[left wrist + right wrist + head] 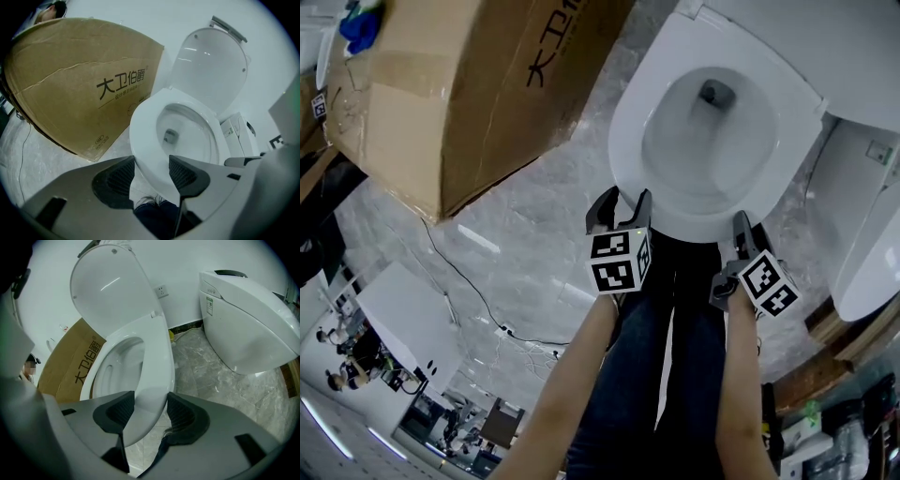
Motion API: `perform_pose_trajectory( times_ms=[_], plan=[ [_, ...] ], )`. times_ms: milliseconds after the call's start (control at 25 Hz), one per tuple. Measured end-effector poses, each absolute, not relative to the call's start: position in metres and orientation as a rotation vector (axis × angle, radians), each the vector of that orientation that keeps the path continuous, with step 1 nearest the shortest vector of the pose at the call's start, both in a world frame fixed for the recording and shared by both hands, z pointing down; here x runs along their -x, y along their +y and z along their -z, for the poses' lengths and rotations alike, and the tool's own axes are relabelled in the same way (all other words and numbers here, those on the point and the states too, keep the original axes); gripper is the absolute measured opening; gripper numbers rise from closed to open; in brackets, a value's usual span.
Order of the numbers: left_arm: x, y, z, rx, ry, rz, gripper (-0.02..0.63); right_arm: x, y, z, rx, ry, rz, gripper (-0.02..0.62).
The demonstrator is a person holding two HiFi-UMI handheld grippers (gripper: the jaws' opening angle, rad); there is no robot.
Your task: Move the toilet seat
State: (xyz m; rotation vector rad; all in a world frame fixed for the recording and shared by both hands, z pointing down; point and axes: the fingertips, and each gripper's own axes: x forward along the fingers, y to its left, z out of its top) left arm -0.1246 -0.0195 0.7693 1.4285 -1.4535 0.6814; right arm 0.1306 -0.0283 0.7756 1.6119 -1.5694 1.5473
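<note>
The white toilet seat (625,131) lies round the bowl, and its lid (208,65) stands upright behind it. My left gripper (626,199) is at the seat's front rim, left of centre. In the left gripper view the rim (143,126) fills the gap between the jaws of that gripper (152,171), which is shut on it. My right gripper (748,230) is at the front rim to the right. In the right gripper view the seat (157,357) is tilted up off the bowl, and this gripper (151,411) is shut on its edge.
A large cardboard box (459,94) lies on the marble floor left of the toilet. A second white toilet (243,319) stands close on the right. A thin cable (459,272) runs over the floor. The person's legs in jeans (675,356) stand at the bowl's front.
</note>
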Motion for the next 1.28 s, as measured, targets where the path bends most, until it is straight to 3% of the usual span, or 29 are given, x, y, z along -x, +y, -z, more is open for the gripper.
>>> perform_pose_trajectory(
  times_ms=[880,1280],
  plan=[
    [0.122,-0.036,-0.668,-1.536,-1.636,-0.616,0.238,-0.134,-0.042,-0.697,-1.695,-1.648,-1.573,0.222],
    [0.115,-0.028,-0.596,-1.629,-1.696,-0.562,0.194,-0.139,-0.056,-0.656,-1.763,-1.674,-1.591,0.222]
  ],
)
